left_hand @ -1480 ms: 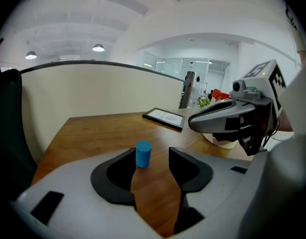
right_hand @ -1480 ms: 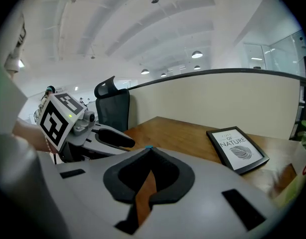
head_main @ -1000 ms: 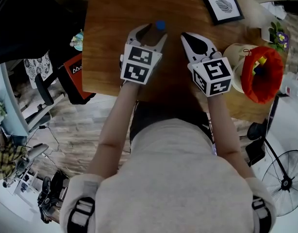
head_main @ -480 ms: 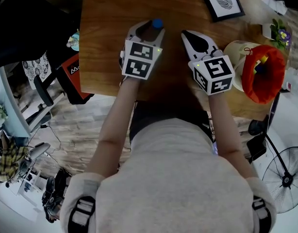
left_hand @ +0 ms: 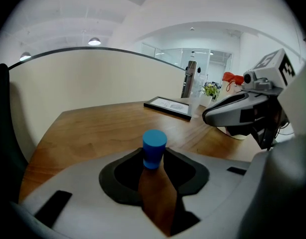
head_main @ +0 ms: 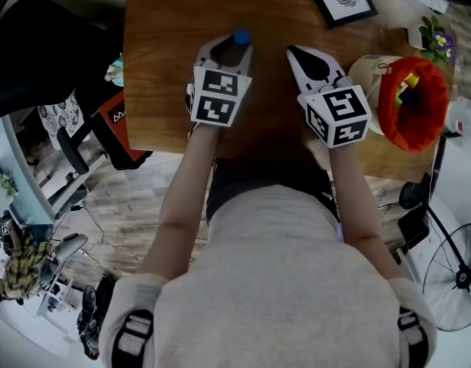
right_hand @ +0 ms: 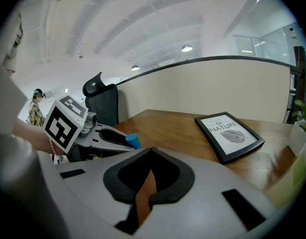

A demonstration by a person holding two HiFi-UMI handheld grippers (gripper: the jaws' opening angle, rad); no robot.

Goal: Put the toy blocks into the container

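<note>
Clamping down on a blue block (left_hand: 154, 147) at mid-bench (head_main: 166, 60).
Just narrowed the left gripper (head_main: 237, 44) onto the upright block, with the right gripper (right_hand: 152, 153) shut and empty alongside; likely carrying rightward next, past it, to the red container (head_main: 427, 125) far right.

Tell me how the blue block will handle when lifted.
The blue block is a small, solid-looking cylinder, so probably light and stiff. Its smooth round side may slip in a loose grip. Knocked over, it would likely roll across the wooden table.
</note>
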